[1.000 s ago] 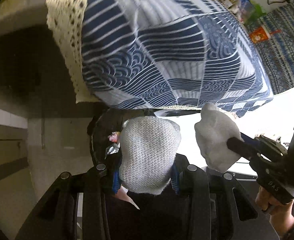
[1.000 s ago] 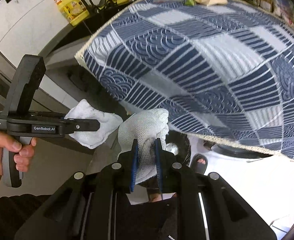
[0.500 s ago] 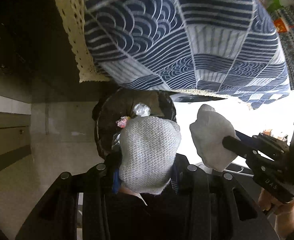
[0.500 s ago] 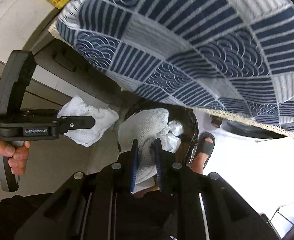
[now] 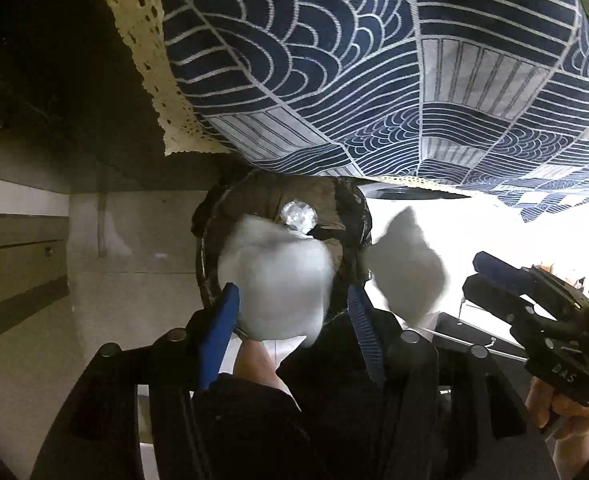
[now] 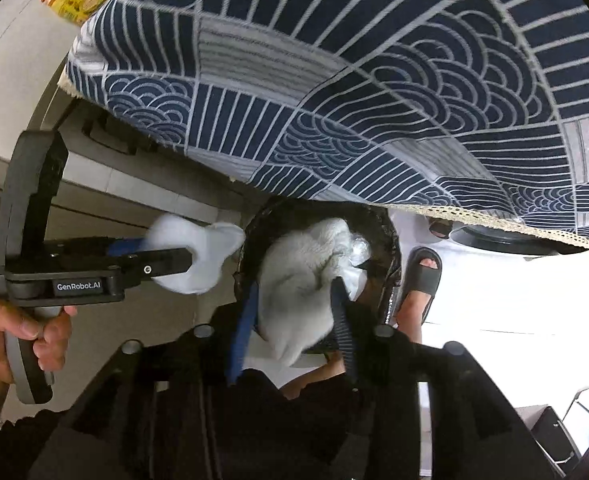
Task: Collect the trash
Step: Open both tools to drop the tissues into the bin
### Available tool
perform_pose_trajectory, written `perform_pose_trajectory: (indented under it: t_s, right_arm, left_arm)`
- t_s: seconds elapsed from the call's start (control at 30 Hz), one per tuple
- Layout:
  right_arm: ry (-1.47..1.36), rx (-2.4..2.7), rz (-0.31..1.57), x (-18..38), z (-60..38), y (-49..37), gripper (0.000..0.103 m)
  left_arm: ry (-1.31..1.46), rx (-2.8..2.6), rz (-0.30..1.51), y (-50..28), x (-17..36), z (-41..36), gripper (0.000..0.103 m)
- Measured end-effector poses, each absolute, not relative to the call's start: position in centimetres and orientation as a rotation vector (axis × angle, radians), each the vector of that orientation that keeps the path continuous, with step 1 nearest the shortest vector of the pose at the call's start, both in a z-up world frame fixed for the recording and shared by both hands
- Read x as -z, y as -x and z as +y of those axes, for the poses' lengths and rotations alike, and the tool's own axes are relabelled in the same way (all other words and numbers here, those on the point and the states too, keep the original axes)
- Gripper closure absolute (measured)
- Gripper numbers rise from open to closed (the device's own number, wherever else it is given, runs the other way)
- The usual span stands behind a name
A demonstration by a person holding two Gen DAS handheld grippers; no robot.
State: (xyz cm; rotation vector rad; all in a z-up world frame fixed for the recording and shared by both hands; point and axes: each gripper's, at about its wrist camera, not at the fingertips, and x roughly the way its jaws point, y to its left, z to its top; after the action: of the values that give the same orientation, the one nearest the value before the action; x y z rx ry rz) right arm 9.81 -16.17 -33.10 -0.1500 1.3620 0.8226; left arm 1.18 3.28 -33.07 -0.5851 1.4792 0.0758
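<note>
A bin lined with a black bag (image 5: pixel 350 208) (image 6: pixel 388 228) stands on the floor below the table's edge, with crumpled clear plastic (image 5: pixel 298 216) inside. My left gripper (image 5: pixel 294 316) (image 6: pixel 174 252) hangs over its mouth. Its jaws are opening, and a blurred white paper wad (image 5: pixel 274 276) (image 6: pixel 198 256) sits loose between them. My right gripper (image 6: pixel 294 316) (image 5: pixel 474 276) is beside it over the bin's rim, jaws also opening. Its grey-white wad (image 6: pixel 298 280) (image 5: pixel 406 276) lies between the blue fingers and, in the left wrist view, floats clear of the tips.
A table draped in a blue-and-white patterned cloth (image 5: pixel 374 60) (image 6: pixel 374 80) overhangs the bin closely. A person's sandalled foot (image 6: pixel 422 276) stands right of the bin on the pale floor. Cabinet fronts (image 5: pixel 14 248) run along the left.
Both grippers have sunk toward the bin, which now looks larger. Both pairs of jaws, shut on their wads before, have parted, and the wads are blurred and slipping free.
</note>
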Motion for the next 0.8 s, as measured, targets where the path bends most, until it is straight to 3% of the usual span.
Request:
perform_pose_trajectory:
  t_s: [0.37, 0.57, 0.6, 0.63, 0.8]
  right_arm:
    - [0.120, -0.790, 1.349, 32.5, -17.3, -10.2, 0.056]
    - [0.101, -0.789, 1.316, 31.4, -17.6, -10.2, 0.048]
    - [0.102, -0.787, 1.311, 31.2, -17.6, -10.1, 0.048]
    - [0.103, -0.783, 1.309, 30.9, -17.6, -10.1, 0.047]
    - [0.085, -0.776, 1.267, 28.9, -18.1, -9.9, 0.036]
  left_arm:
    - [0.590, -0.092, 1.469, -0.9, 32.6, 3.8, 0.048]
    - [0.579, -0.087, 1.448, -0.9, 31.6, 3.6, 0.048]
    - [0.574, -0.085, 1.446, -0.9, 31.3, 3.6, 0.045]
    - [0.569, -0.085, 1.441, -0.9, 31.1, 3.5, 0.036]
    - [0.564, -0.071, 1.401, -0.9, 29.3, 3.2, 0.034]
